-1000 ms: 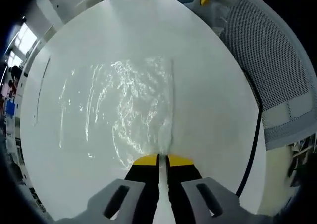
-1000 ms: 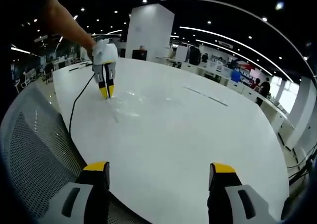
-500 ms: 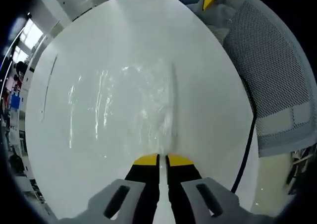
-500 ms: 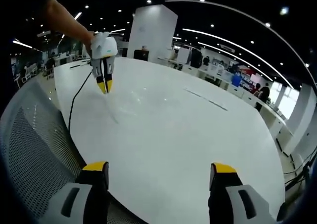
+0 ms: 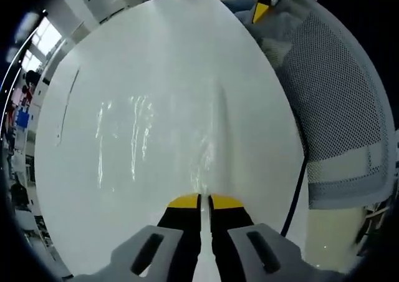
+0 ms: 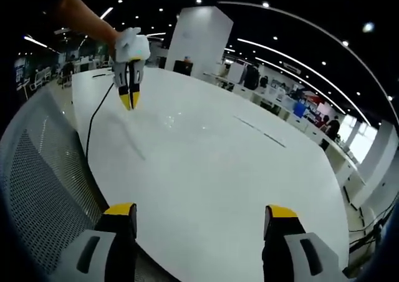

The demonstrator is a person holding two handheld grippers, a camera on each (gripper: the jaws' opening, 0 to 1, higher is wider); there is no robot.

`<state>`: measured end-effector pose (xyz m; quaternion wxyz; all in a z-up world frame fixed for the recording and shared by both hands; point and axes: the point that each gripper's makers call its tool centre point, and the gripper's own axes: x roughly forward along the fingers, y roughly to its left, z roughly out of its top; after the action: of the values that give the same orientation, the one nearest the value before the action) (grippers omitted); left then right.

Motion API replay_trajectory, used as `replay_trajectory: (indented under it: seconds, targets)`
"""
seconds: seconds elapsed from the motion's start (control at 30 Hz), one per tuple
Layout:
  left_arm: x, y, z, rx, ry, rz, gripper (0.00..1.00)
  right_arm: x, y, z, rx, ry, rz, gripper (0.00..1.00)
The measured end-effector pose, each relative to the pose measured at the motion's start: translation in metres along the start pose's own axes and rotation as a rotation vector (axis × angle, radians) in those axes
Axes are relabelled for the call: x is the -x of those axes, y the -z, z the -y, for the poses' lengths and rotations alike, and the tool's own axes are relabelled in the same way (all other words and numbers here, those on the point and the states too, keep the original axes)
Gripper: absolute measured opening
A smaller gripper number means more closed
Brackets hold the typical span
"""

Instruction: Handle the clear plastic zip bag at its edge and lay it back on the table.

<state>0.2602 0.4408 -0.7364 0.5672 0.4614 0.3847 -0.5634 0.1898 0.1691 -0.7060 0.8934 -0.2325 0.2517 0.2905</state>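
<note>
The clear plastic zip bag (image 5: 165,141) hangs from my left gripper (image 5: 204,201), whose yellow-tipped jaws are shut on the bag's near edge, and slopes down toward the white table (image 5: 156,45). In the right gripper view the left gripper (image 6: 129,100) is raised above the table at the upper left, held by a person's arm, with the bag (image 6: 163,132) a faint sheen trailing down from it. My right gripper (image 6: 198,214) is open near the table's front edge, with nothing between its jaws.
A grey mesh office chair (image 5: 340,88) stands beside the table, also seen as the mesh chair (image 6: 43,194). A black cable (image 6: 93,129) runs from the left gripper across the table edge. Desks and people fill the far office.
My left gripper has lifted higher, taking the bag's edge up off the table; the bag now looks stretched and less crumpled. The right gripper has stayed open and barely moved.
</note>
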Motion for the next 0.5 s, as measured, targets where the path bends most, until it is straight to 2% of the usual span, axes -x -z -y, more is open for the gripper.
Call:
replay_trajectory:
  seconds: [0.13,0.27,0.5]
  targets:
    - [0.003,-0.002,0.006,0.034,0.000,-0.007,0.01,0.002,-0.009,0.001,0.027,-0.007,0.009,0.84]
    - [0.007,-0.003,0.013,0.035,0.007,-0.010,0.01,0.004,-0.017,0.006,0.052,-0.004,0.022,0.84]
    - [0.015,-0.005,0.017,0.067,0.000,-0.001,0.01,0.005,-0.027,0.008,0.069,-0.011,0.040,0.83]
